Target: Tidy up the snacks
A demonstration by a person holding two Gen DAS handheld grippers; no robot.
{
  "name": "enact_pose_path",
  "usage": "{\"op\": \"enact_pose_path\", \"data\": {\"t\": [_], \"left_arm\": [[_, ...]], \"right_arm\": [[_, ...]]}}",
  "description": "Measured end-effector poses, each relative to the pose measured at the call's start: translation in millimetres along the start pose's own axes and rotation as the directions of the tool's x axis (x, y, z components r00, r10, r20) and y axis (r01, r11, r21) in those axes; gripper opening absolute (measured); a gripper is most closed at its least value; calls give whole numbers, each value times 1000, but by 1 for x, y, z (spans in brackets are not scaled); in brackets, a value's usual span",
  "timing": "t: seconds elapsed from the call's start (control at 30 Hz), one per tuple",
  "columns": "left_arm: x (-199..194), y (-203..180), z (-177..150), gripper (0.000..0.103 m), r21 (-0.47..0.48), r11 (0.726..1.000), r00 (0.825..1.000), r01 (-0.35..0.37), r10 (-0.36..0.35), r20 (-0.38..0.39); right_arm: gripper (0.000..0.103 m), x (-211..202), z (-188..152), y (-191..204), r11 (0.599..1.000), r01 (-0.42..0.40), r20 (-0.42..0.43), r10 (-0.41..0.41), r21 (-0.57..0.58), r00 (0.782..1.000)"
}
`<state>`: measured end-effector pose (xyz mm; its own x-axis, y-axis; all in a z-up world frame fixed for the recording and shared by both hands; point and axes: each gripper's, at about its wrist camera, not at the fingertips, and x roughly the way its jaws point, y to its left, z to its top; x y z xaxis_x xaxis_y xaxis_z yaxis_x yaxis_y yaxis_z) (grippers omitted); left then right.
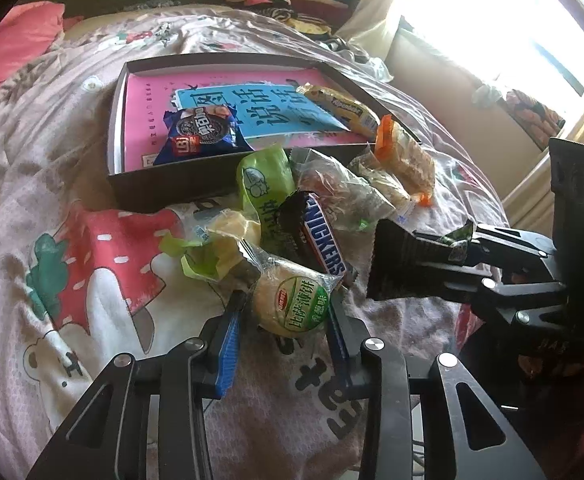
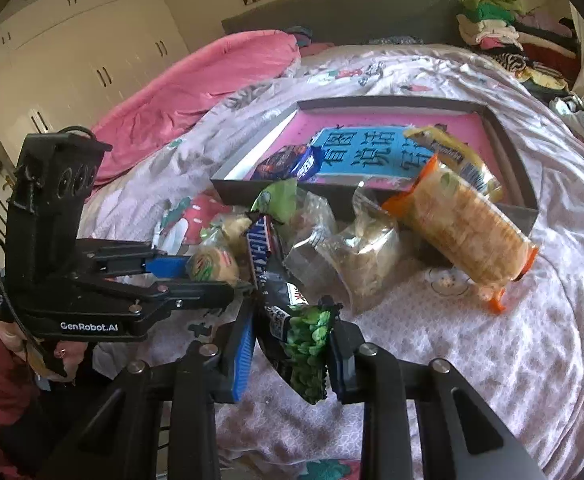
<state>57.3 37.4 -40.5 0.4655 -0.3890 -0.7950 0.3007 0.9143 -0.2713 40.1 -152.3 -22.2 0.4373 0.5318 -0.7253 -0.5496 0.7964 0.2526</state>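
A pile of snacks lies on the bedspread in front of a shallow dark box [image 1: 164, 184] [image 2: 528, 212] lined with a pink sheet. In the box lie a blue Oreo pack [image 1: 202, 130] and a yellow wafer bar [image 1: 338, 106]. My left gripper [image 1: 286, 308] [image 2: 202, 270] is shut on a round cracker pack with a green label [image 1: 292, 304]. My right gripper [image 2: 292, 340] [image 1: 420, 248] is shut on a black packet with green peas [image 2: 304, 344]. A Snickers bar [image 1: 324, 240], a green packet [image 1: 262, 184], clear packs and an orange-ended cracker sleeve [image 2: 464, 228] lie in the pile.
The bed is covered by a pink patterned quilt [image 1: 92, 260]. A pink duvet [image 2: 196, 92] lies at the far left. Folded clothes [image 2: 500, 32] are stacked at the headboard. A window [image 1: 512, 20] is on the right, white wardrobes [image 2: 72, 40] on the left.
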Motion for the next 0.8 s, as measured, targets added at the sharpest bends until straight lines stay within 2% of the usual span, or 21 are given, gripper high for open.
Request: {"op": "enact_pose_path", "data": {"t": [0.17, 0.33, 0.8], "left_arm": [[-17, -2, 3, 39, -10, 1000, 999, -7, 8, 45], [-32, -3, 8, 39, -18, 999, 996, -36, 38, 85], [-44, 0, 16, 39, -70, 995, 990, -68, 76, 122]], "right_arm": [[31, -14, 5, 0, 1000, -21, 66, 21, 3, 998], [30, -19, 8, -5, 999, -27, 93, 25, 25, 995], [30, -36, 16, -22, 996, -31, 170, 16, 81, 985]]}}
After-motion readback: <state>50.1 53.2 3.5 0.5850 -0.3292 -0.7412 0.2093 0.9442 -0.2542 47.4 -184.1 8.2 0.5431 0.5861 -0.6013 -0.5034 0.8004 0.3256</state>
